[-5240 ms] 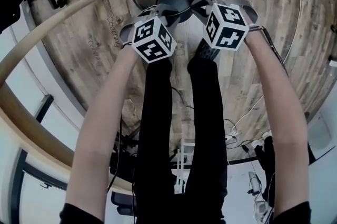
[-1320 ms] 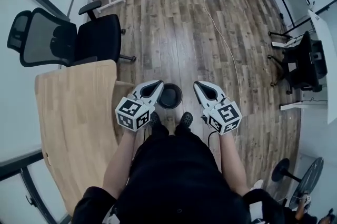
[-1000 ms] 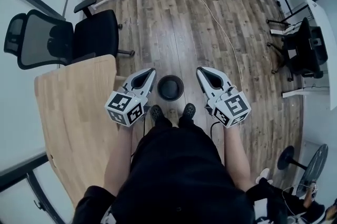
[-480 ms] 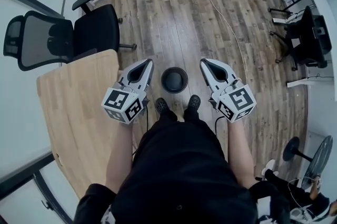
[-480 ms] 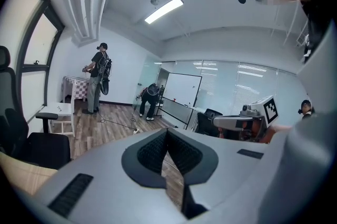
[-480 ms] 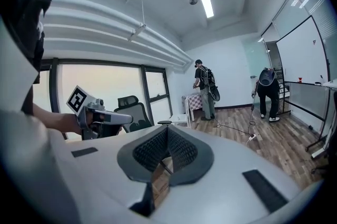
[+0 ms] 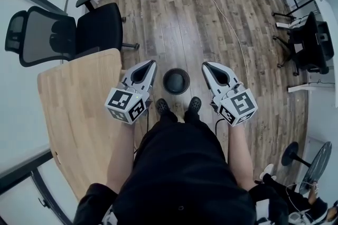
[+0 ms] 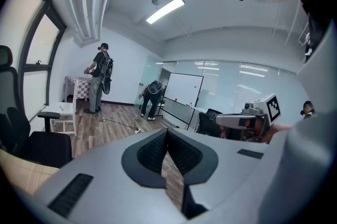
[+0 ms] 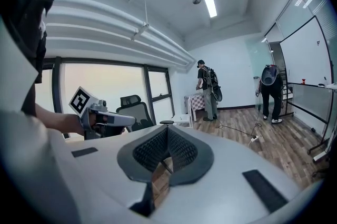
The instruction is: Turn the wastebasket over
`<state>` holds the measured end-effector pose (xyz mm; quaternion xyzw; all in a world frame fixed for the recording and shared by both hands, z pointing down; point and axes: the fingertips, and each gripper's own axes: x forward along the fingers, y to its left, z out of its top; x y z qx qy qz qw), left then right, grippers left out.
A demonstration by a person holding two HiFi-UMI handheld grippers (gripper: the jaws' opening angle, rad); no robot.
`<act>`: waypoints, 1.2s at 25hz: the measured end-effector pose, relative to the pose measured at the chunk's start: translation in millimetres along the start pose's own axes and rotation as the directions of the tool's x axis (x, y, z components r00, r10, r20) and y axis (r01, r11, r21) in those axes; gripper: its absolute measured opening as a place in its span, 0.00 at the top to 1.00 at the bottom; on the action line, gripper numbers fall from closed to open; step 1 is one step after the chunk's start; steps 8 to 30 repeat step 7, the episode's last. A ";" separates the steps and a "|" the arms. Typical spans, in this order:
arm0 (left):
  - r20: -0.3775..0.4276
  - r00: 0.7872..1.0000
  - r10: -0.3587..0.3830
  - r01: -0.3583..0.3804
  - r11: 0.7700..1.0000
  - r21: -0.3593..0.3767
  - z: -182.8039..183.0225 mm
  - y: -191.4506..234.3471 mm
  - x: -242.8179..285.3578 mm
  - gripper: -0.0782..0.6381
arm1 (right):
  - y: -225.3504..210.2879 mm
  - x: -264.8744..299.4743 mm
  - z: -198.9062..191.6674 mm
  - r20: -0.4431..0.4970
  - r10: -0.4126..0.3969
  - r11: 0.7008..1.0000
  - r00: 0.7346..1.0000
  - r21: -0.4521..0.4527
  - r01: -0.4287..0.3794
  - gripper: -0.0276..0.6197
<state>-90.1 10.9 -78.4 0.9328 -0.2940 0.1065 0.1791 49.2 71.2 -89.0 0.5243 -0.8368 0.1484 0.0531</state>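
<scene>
The black wastebasket [image 7: 176, 81] stands on the wood floor [image 7: 174, 23], down between the two tongs and touched by neither, just ahead of the person's shoes [image 7: 161, 106]. The left tongs [image 7: 149, 65] and right tongs [image 7: 208, 66] are each pressed together, holding nothing. A wooden tabletop [image 7: 74, 108] lies just outside the left tongs

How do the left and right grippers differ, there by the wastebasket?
The left gripper is left of the wastebasket, beside the wooden table; the right gripper is right of it, over the floor. The left gripper angles rightward, the right gripper leftward. Both are shut, empty, and neither touches the wastebasket.
</scene>
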 end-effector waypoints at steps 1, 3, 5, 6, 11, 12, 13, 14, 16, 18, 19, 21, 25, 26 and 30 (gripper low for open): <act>0.001 1.000 0.001 -0.001 1.000 -0.001 -0.1 0.2 0.0 0.87 | 0.8 0.0 0.1 0.001 0.003 1.000 1.000 -0.002 -0.003 0.91; 0.002 1.000 0.002 -0.002 1.000 -0.003 -0.1 0.4 -0.4 0.87 | 2.1 -0.1 -0.1 0.002 0.007 1.000 1.000 -0.005 -0.007 0.91; 0.004 1.000 0.002 -0.002 1.000 -0.003 0.7 0.1 -0.2 0.87 | 2.0 -0.7 -0.1 0.002 0.008 1.000 1.000 -0.005 -0.008 0.91; 0.005 1.000 0.002 -0.002 1.000 -0.002 1.2 -0.2 0.0 0.87 | 1.7 -1.1 0.1 0.002 0.008 1.000 1.000 -0.005 -0.007 0.91; 0.006 1.000 0.002 -0.002 1.000 -0.002 1.7 -0.5 0.2 0.87 | 1.4 -1.6 0.3 0.001 0.007 1.000 1.000 -0.005 -0.007 0.91; 0.006 1.000 0.002 -0.002 1.000 -0.002 1.7 -0.5 0.2 0.87 | 1.4 -1.6 0.3 0.001 0.007 1.000 1.000 -0.005 -0.007 0.91; 0.006 1.000 0.002 -0.002 1.000 -0.002 1.7 -0.5 0.2 0.87 | 1.4 -1.6 0.3 0.001 0.007 1.000 1.000 -0.005 -0.007 0.91; 0.006 1.000 0.002 -0.002 1.000 -0.002 1.7 -0.5 0.2 0.87 | 1.4 -1.6 0.3 0.001 0.007 1.000 1.000 -0.005 -0.007 0.91; 0.006 1.000 0.002 -0.002 1.000 -0.002 1.7 -0.5 0.2 0.87 | 1.4 -1.6 0.3 0.001 0.007 1.000 1.000 -0.005 -0.007 0.91; 0.006 1.000 0.002 -0.002 1.000 -0.002 1.7 -0.5 0.2 0.87 | 1.4 -1.6 0.3 0.001 0.007 1.000 1.000 -0.005 -0.007 0.91; 0.006 1.000 0.002 -0.002 1.000 -0.002 1.7 -0.5 0.2 0.87 | 1.4 -1.6 0.3 0.001 0.007 1.000 1.000 -0.005 -0.007 0.91; 0.006 1.000 0.002 -0.002 1.000 -0.002 1.7 -0.5 0.2 0.87 | 1.4 -1.6 0.3 0.001 0.007 1.000 1.000 -0.005 -0.007 0.91; 0.006 1.000 0.002 -0.002 1.000 -0.002 1.7 -0.5 0.2 0.87 | 1.4 -1.6 0.3 0.001 0.007 1.000 1.000 -0.005 -0.007 0.91; 0.006 1.000 0.002 -0.002 1.000 -0.002 1.7 -0.5 0.2 0.87 | 1.4 -1.6 0.3 0.001 0.007 1.000 1.000 -0.005 -0.007 0.91; 0.006 1.000 0.002 -0.002 1.000 -0.002 1.7 -0.5 0.2 0.87 | 1.4 -1.6 0.3 0.001 0.007 1.000 1.000 -0.005 -0.007 0.91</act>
